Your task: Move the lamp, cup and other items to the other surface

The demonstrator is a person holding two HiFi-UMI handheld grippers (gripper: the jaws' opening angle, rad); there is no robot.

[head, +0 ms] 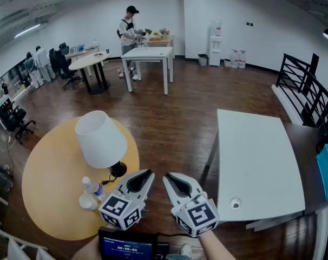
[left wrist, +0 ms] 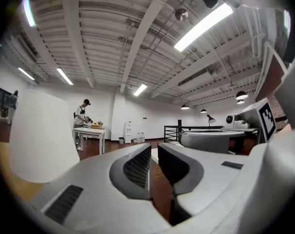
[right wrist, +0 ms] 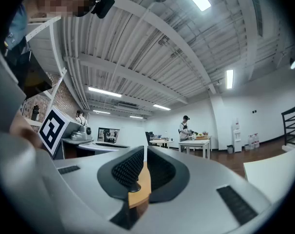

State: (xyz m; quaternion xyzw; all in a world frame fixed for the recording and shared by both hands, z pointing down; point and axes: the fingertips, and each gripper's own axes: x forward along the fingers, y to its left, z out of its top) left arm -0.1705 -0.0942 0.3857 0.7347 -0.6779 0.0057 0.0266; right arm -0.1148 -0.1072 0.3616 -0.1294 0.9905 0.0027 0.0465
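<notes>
Left hand-held gripper [head: 148,173] barely parted, right hand-held gripper [head: 168,177] closed, both empty. The white-shaded, black-based lamp [head: 102,140], clear plastic bottle [head: 92,187] and white cup [head: 88,202] stand near the round yellow counter's [head: 50,183] right edge. Apparently nothing has reached the white rectangular counter [head: 256,156] yet.

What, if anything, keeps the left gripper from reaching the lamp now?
Likely nothing, so yes: the left gripper is empty, close beside the lamp, with bottle and cup off to the side.
</notes>
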